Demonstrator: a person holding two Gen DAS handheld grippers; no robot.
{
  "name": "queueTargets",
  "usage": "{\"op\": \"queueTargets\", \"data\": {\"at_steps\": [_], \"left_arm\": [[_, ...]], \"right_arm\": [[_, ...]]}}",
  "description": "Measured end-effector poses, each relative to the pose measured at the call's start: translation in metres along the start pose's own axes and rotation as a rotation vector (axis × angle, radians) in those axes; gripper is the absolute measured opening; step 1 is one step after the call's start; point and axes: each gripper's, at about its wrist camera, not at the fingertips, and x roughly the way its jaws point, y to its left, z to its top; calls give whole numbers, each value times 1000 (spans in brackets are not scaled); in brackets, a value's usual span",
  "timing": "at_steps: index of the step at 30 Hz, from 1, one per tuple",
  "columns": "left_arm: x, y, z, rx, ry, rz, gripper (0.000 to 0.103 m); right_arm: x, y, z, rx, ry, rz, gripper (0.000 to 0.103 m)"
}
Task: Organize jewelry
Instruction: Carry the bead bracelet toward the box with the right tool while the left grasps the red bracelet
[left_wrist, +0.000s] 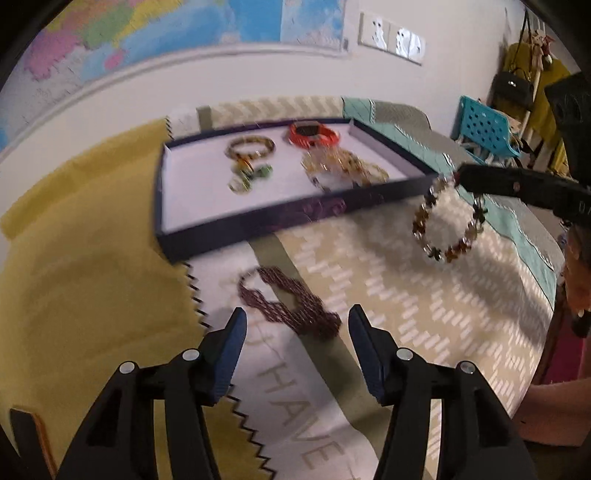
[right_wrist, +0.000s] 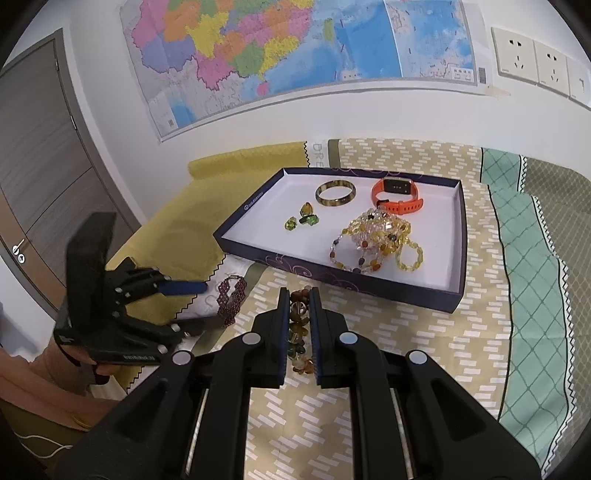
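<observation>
Sorting is partly complete. The tray (right_wrist: 456, 236), in the centre of the right wrist view, already contains a bangle (right_wrist: 335, 194), an orange watch (right_wrist: 397, 195), small green rings (right_wrist: 303, 218) and a pile of yellow beaded strands (right_wrist: 373, 240).

Two items remain outside it. The right tool (right_wrist: 298, 334) is clamped narrow on an amber bead bracelet (left_wrist: 448, 219), which hangs clear of the patterned surface (left_wrist: 424, 314) at the right of the left wrist view, near the tray's front corner.

The left tool (left_wrist: 297, 326) stands at moderate width with nothing gripped. The maroon beaded bracelet (left_wrist: 291, 302) lies on the surface just ahead of its fingers, not yet collected.
</observation>
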Motion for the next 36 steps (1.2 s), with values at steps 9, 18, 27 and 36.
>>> {"op": "queueTargets", "data": {"at_steps": [9, 18, 27, 36], "left_arm": [[7, -9, 0, 41, -15, 60, 12], [-15, 4, 11, -40, -80, 17, 10], [-42, 1, 25, -38, -151, -2, 7], [-58, 0, 36, -23, -201, -8, 7]], "right_arm": [[3, -1, -1, 5, 4, 1, 11], [-4, -1, 6, 5, -22, 17, 11], [-12, 5, 19, -18, -56, 25, 11], [-18, 6, 27, -27, -83, 24, 11]]}}
